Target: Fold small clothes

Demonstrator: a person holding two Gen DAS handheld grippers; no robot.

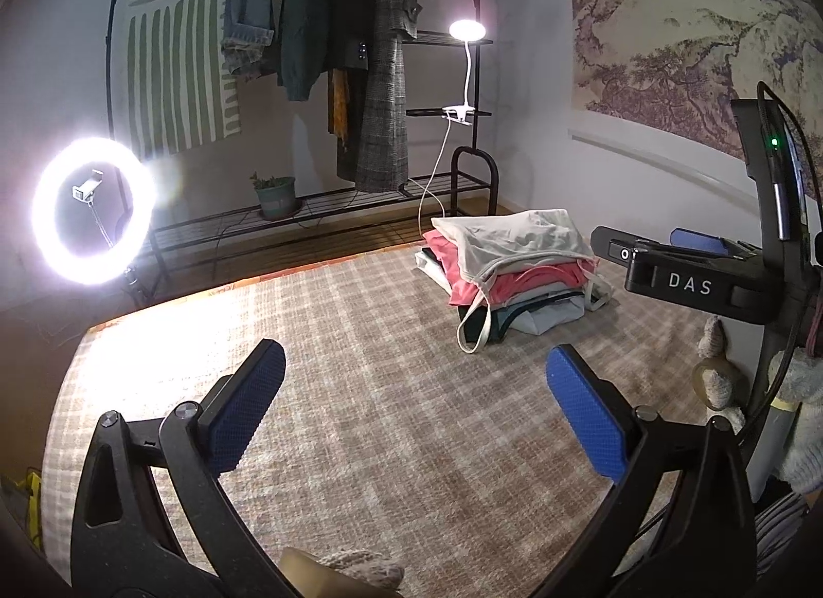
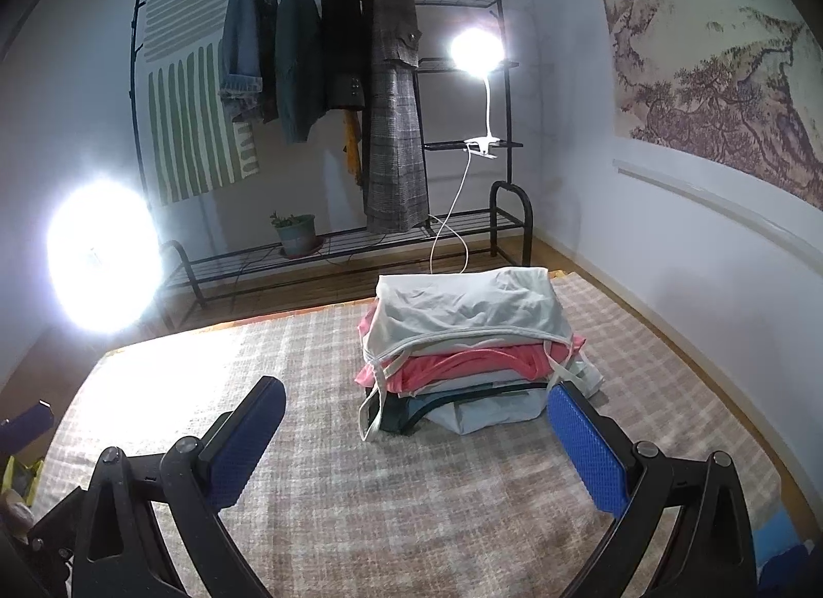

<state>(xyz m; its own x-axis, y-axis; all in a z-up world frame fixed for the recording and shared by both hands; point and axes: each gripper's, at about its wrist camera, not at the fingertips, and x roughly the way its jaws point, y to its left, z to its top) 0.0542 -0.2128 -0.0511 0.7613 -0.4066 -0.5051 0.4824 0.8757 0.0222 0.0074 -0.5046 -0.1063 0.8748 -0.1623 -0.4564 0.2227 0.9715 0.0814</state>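
Both the left gripper and right gripper hover with fingers spread and empty, near a finished-looking stack of folded clothes on the plaid blanket; the next move likely needs a fresh garment.

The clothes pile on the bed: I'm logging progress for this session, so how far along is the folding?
Done: a folded stack sits on the plaid blanket, a white top uppermost, pink pieces under it, one strap loop hanging loose. In hand: nothing; the left gripper and right gripper are both open and empty. Left: no unfolded garment shows on the blanket, so folding looks finished or paused.
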